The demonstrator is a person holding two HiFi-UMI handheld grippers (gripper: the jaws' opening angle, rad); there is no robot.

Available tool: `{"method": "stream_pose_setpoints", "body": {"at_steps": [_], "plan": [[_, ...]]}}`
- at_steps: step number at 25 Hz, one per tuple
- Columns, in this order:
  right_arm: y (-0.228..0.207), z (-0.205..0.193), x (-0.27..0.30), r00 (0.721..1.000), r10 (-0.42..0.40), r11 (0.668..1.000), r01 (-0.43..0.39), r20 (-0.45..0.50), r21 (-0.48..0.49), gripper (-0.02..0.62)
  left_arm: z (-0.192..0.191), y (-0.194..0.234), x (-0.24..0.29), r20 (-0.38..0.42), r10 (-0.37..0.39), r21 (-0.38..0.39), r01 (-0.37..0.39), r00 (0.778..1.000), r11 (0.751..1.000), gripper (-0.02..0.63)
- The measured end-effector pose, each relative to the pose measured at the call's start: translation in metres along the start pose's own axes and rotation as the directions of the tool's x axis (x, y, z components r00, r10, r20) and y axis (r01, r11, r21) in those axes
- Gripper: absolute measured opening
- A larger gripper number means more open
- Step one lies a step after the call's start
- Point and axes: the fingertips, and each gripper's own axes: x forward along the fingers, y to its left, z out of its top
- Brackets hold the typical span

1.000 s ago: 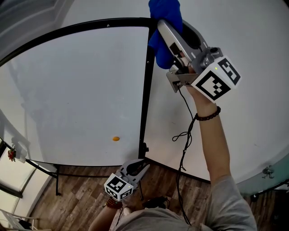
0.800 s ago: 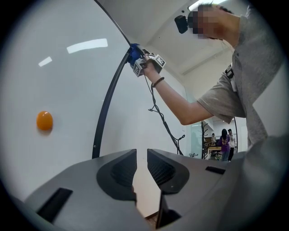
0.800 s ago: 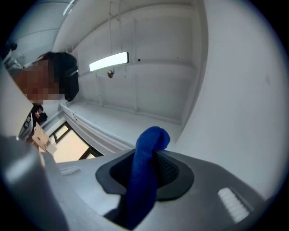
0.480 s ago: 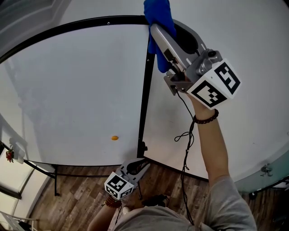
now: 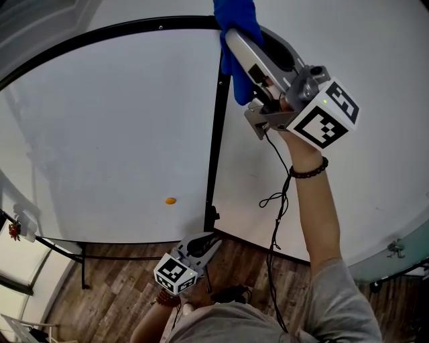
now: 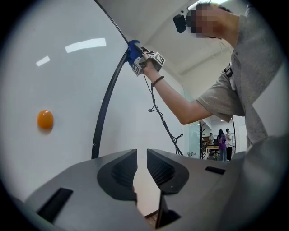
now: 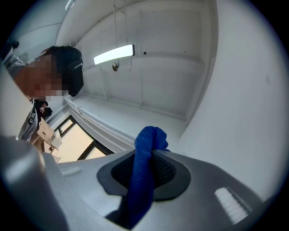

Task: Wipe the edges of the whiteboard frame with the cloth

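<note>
My right gripper, of smooth matt grey plastic with ribbed black rubbery pads, is pinching a soft blue cloth of fine woven texture. The thin black whiteboard frame is looking like smooth painted metal, while the white board surface is gleaming glossily. A small orange button is shining. The brown wood-plank floor is showing grain.

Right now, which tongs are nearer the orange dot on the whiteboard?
Left. The left tongs hang below and right of the orange dot; the right tongs, gripping the cloth, are up at the top corner of the frame.
</note>
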Motion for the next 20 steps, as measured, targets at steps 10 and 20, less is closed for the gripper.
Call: {"method": "stream_pose_setpoints", "body": {"at_steps": [10,20], "plan": [[0.002,-0.004,-0.002,1.000,0.023,0.999,-0.024,0.014,0.040,0.080,0.002,0.002,-0.004,0.015,0.009,-0.012,-0.009,1.000,1.000,0.071],[0.011,-0.020,-0.015,1.000,0.030,0.998,-0.031,0.005,0.049,0.080,-0.013,-0.001,0.000,0.020,0.005,-0.027,-0.005,1.000,1.000,0.069]]}}
